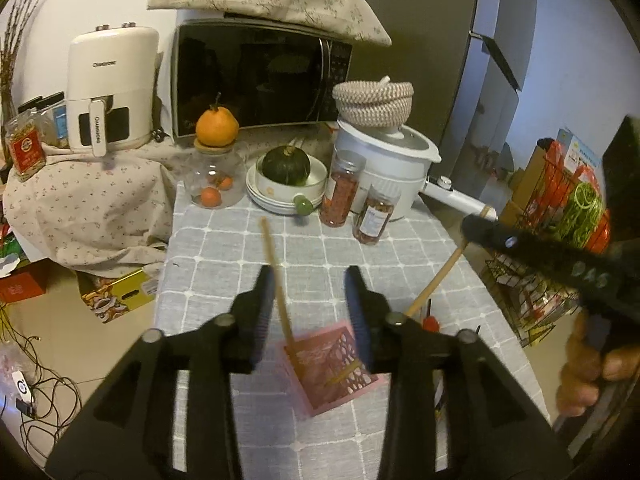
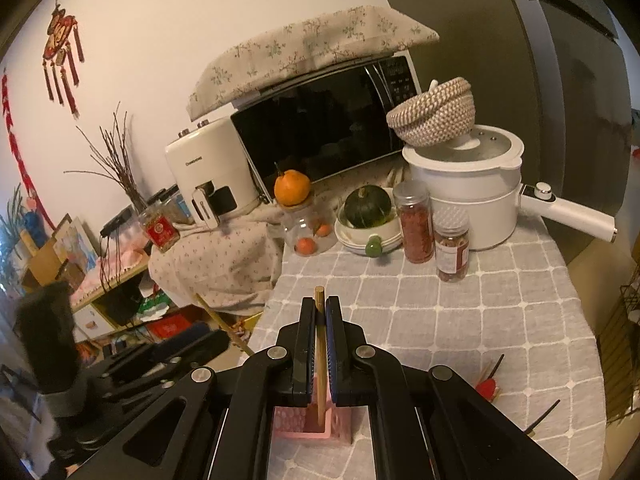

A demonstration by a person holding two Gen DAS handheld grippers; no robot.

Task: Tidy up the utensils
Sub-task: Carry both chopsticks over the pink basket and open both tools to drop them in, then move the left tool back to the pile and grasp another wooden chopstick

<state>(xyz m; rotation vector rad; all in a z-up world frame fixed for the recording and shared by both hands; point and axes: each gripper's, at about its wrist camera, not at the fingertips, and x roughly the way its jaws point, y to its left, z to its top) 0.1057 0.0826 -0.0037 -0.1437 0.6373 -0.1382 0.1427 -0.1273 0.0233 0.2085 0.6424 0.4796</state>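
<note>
A thin, pale wooden chopstick leans in the pink perforated holder on the grey checked tablecloth, loose between the left gripper's parted jaws — the right gripper pinches a second chopstick above the holder — spice jars crowd twelve o'clock.

Both wrist views look down along their jaws, close over the worktop, facing the microwave (shared backdrop).
</note>
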